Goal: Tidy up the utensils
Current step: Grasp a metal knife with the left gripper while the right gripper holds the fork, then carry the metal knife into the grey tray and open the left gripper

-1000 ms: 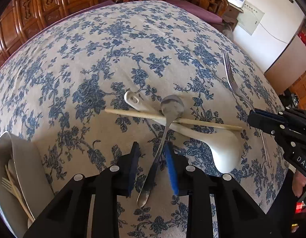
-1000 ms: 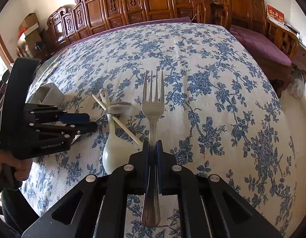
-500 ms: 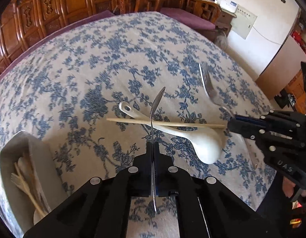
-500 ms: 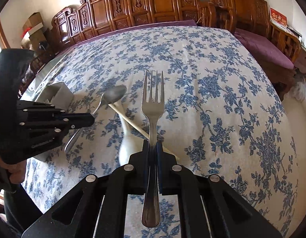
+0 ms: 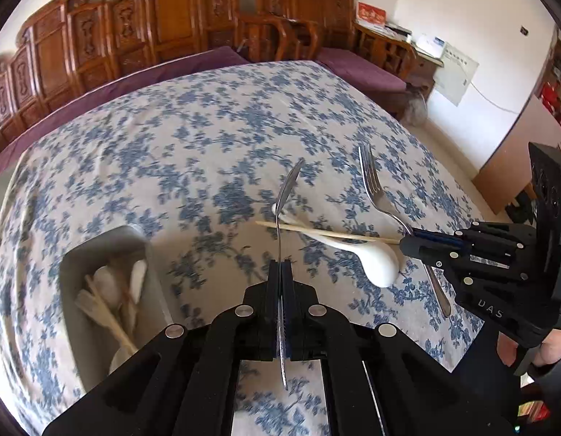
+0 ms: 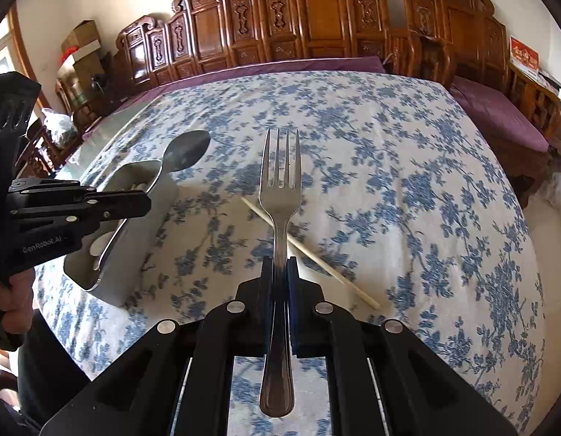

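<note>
Both tongs are pressed together on cutlery. Seen from the left wrist, the left gripper [image 5: 280, 272] pinches the metal spoon [image 5: 285, 200] by its handle, bowl edge-on and pointing away; a second ago the jaws were spread around the handle while the spoon lay across the chopstick on the tablecloth. Now the spoon is held up above the cloth, and the grey tray [image 5: 98, 254] sits much closer, just left of the gripper, with pale spoons and wooden pieces inside. Right of the spoon, the chopstick [image 5: 327, 232] lies across the white ceramic spoon [image 5: 374, 261] on the flowered tablecloth [image 5: 171, 152]. Farther right, the right gripper [image 5: 411, 241] grips the fork [image 5: 374, 189].

From the right wrist, the right gripper [image 6: 280, 272] clamps the fork [image 6: 282, 196] at its neck, tines pointing away, as it did a second ago. Left of the fork, the left gripper [image 6: 146, 201] holds the metal spoon [image 6: 186, 150] over the tray [image 6: 135, 239]; earlier it sat low by the ceramic spoon. The chopstick [image 6: 316, 258] lies on the tablecloth [image 6: 389, 167] behind the fork.
</note>
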{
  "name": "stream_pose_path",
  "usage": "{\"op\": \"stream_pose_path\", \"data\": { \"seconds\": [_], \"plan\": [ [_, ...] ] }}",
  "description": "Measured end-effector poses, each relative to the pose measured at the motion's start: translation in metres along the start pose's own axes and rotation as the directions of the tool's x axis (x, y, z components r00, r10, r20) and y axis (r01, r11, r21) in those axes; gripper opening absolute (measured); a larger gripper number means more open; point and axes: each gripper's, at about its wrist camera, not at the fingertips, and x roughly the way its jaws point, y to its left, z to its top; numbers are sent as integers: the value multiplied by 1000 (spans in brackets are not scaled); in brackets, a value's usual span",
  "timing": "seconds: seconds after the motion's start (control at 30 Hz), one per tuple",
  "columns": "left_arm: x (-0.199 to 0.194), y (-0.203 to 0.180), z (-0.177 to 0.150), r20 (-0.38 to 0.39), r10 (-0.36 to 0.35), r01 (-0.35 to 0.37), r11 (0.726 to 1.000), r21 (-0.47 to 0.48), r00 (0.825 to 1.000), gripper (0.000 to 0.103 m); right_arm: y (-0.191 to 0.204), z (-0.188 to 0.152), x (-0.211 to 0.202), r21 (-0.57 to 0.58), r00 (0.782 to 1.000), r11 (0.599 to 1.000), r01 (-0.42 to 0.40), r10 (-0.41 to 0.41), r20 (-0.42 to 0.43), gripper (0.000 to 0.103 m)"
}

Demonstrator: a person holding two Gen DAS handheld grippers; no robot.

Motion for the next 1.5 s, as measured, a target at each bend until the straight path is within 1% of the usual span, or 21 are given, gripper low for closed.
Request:
{"op": "stream_pose_path", "data": {
  "seconds": [0.17,0.33,0.53,0.7,0.87,1.03,1.37,1.5],
  "plan": [
    [-19,17,-10,16,16,-16,1000,-27,1000,1,20,5,1,-23,1000,1000,-19,19,2,9],
    [-29,34,-20,24,33,-32,998,-52,999,1,39,7,3,-45,999,998,-35,35,1,9],
    [-36,57,-33,27,54,-51,994,-98,998,1,51,5,5,-57,999,997,-46,46,-10,9],
    [-34,80,-43,10,79,-77,987,-141,997,1,56,2,9,-60,998,997,-54,53,-20,9],
    [-26,100,-53,-18,102,-104,977,-185,995,1,58,0,12,-57,998,996,-64,63,-29,9],
    [-11,113,-62,-53,108,-117,967,-224,993,1,60,-2,14,-59,997,996,-72,70,-39,9],
    [22,123,-59,-112,93,-120,956,-269,989,1,67,-3,19,-62,994,994,-95,92,-53,9],
    [30,122,-57,-123,95,-125,954,-273,988,1,69,-3,20,-68,993,992,-103,99,-58,9]
  ]
}}
